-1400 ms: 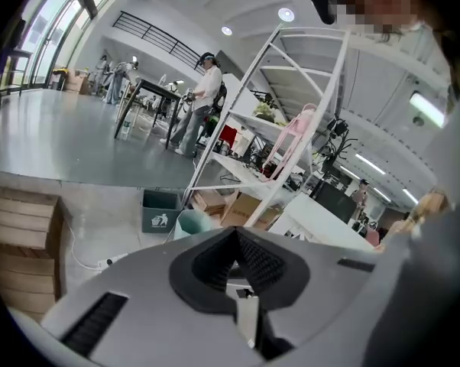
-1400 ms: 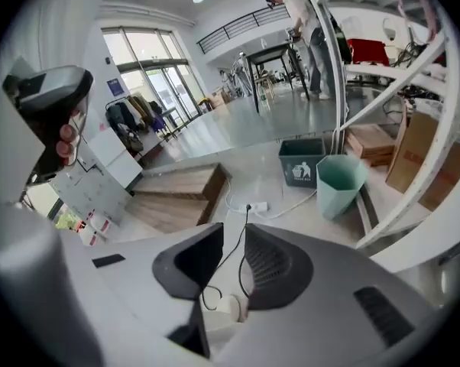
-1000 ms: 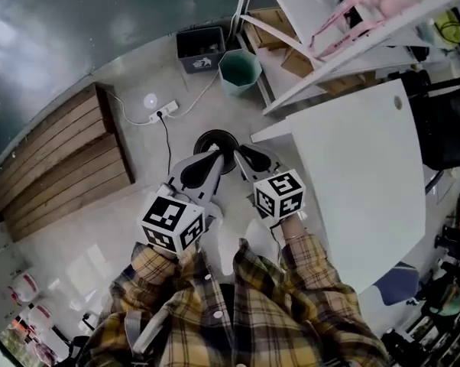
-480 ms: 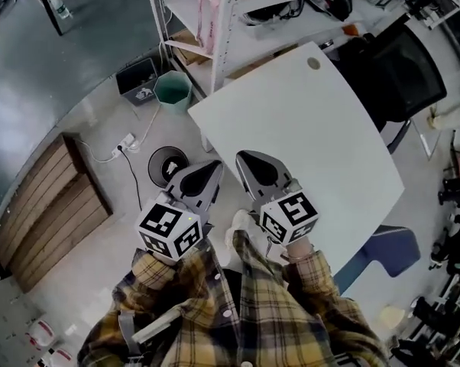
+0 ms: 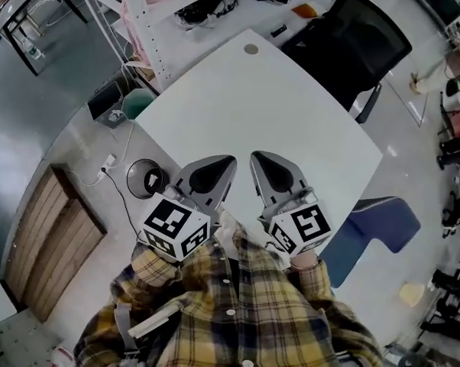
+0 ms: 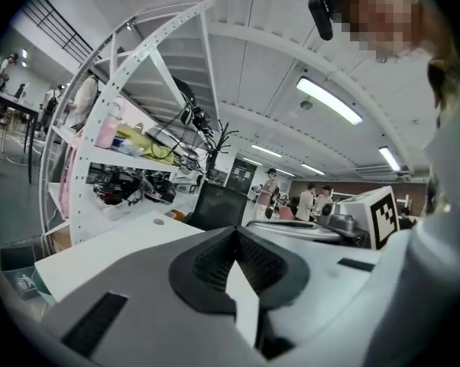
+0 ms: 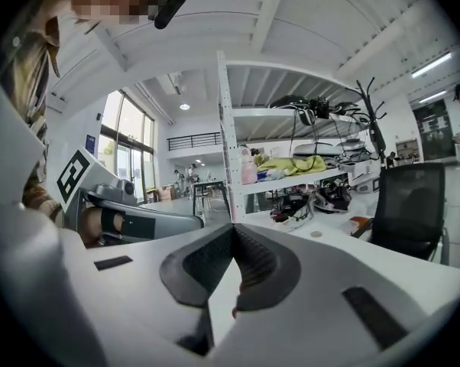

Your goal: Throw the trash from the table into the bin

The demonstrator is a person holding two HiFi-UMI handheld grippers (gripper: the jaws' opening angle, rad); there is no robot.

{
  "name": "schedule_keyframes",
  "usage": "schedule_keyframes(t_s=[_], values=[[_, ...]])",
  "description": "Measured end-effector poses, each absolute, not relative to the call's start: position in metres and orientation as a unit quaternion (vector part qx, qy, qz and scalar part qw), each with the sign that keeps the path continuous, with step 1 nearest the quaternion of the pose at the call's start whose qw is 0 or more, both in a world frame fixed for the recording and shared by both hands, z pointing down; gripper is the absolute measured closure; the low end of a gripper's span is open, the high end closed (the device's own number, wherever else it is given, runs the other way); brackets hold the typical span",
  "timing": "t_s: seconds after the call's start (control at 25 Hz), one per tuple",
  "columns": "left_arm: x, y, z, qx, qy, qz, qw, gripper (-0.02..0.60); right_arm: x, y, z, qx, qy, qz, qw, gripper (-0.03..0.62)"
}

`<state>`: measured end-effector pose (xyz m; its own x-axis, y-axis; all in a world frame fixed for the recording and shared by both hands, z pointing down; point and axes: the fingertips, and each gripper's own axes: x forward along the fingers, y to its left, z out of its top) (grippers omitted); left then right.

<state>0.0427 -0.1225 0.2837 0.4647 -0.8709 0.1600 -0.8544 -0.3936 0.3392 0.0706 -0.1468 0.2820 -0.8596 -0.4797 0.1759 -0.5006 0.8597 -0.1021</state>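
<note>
- Hovering side by side at the near edge of the white table (image 5: 276,113), the left gripper (image 5: 228,162) and the right gripper (image 5: 256,157) are both pointing out across the top.
- The left jaws are sitting pressed together at the tip with nothing between the pads. The right jaws have just been closing and are now meeting too, equally empty.
- I'm looking for trash on that tabletop and finding none. It is lying bare from corner to corner, so I'm reading the clearing as done or very nearly so.
- The round black bin (image 5: 144,179) is standing on the floor just beside the table's left corner, close to the left gripper. A green bucket (image 5: 138,102) is sitting further off.
- With both tongs closed, empty and held level, this is looking to me like a check for leftovers, not a reach for anything.
- Only the head view is giving us the bin, the floor and the whole tabletop.
- The right gripper view is adding the shelving (image 7: 228,144) piled with clutter, a black chair (image 7: 409,205) and the left gripper alongside.
- The left gripper view is catching people (image 6: 315,202) standing far back, plus the marker cube (image 6: 384,214) of its partner.
</note>
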Motion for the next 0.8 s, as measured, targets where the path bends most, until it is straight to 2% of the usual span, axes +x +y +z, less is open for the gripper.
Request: schedule_keyframes(t_s=[0.36, 0.8], values=[[0.116, -0.138, 0.269, 0.876, -0.447, -0.005, 0.180, 0.575, 0.144, -0.157, 0.268, 0.328, -0.940, 0.077, 0.059, 0.595], [0.126, -0.152, 0.258, 0.903, -0.391, -0.003, 0.179, 0.575, 0.154, -0.165, 0.262, 0.385, -0.916, 0.096, 0.052, 0.595]])
